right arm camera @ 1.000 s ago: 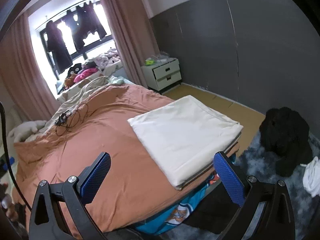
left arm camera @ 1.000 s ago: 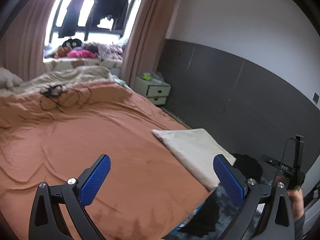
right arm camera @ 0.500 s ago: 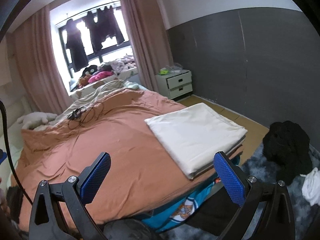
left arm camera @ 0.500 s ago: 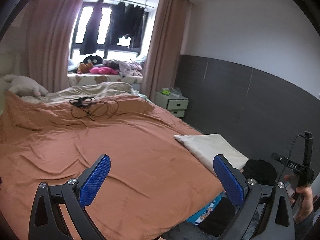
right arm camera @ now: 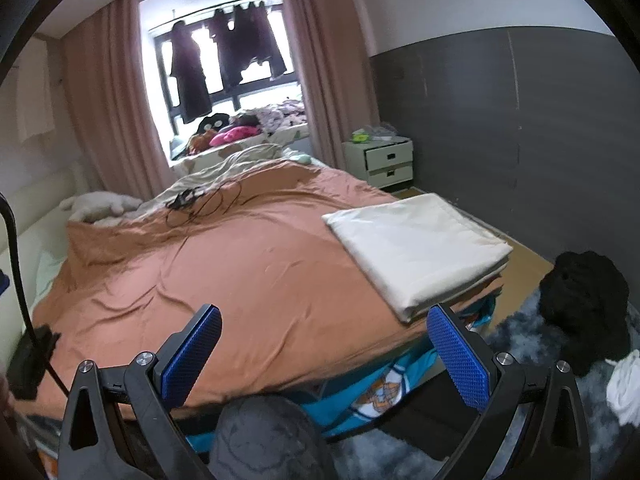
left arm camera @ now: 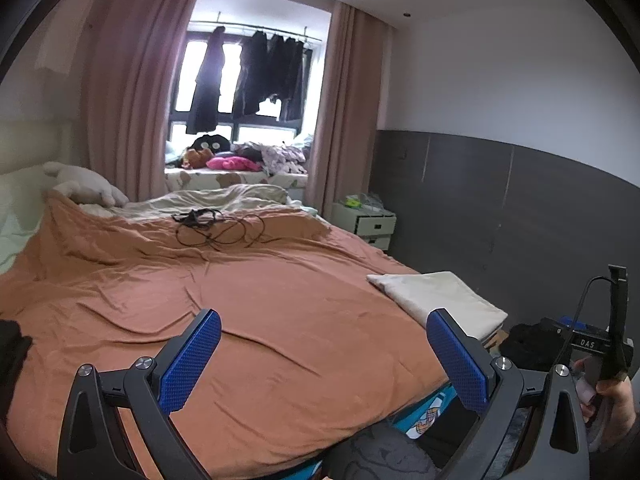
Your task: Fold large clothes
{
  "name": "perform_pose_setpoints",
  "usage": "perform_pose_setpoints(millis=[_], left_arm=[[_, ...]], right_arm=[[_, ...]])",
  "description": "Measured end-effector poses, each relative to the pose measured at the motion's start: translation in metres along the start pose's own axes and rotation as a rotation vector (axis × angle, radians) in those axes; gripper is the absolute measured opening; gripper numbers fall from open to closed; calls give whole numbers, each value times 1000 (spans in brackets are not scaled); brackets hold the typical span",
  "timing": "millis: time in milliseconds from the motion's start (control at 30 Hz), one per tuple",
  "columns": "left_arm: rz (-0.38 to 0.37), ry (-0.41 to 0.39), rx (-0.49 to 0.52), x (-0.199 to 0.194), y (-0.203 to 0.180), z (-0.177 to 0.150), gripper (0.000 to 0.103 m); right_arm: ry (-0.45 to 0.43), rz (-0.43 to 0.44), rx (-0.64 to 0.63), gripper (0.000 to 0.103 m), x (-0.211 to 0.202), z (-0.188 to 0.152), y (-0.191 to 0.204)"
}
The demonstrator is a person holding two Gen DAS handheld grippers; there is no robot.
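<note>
Left hand-held gripper [left arm camera: 323,356]: jaws spread wide, nothing between blue pads, raised above bed foot. Right hand-held gripper [right arm camera: 324,354]: same, wide apart, empty. Beyond at 12 o'clock: orange bedspread [right arm camera: 248,264], wrinkled. At 2 o'clock in right view: cream folded cloth [right arm camera: 416,244], flat rectangle on bed corner, edges squared. Black garment heap [right arm camera: 580,288] at 3 o'clock on floor rug. Far, 11 o'clock: tangled black cable [left arm camera: 212,224]. Judgement: fold looks finished; next garment likely from floor heap, best pinched at shoulders or hem corners, spread flat mid-bed, clear of cable.
</note>
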State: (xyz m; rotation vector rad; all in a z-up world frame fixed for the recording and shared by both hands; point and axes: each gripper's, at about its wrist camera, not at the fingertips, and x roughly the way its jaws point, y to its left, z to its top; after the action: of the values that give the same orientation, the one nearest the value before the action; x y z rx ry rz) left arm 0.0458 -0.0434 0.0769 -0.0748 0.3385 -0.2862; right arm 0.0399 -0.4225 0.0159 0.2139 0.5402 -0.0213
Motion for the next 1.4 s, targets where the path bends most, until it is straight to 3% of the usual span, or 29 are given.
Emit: perform_pose_setpoints(millis=[267,433,833,1400], left_arm=[[68,10,5,-21,2,-33,103],[106,-30,17,-33,1,-48,103],[99,8,-3,-38,-5,-63,103],[83,19,-29,-46,-5,-66,103]], right_arm=[[10,44,-53,103,-11,-29,23],[-7,45,-72,103,-22,-36,27],[-38,-3,-60,103,-29,-47,20],[-27,23,-44,103,-30,-53,22]])
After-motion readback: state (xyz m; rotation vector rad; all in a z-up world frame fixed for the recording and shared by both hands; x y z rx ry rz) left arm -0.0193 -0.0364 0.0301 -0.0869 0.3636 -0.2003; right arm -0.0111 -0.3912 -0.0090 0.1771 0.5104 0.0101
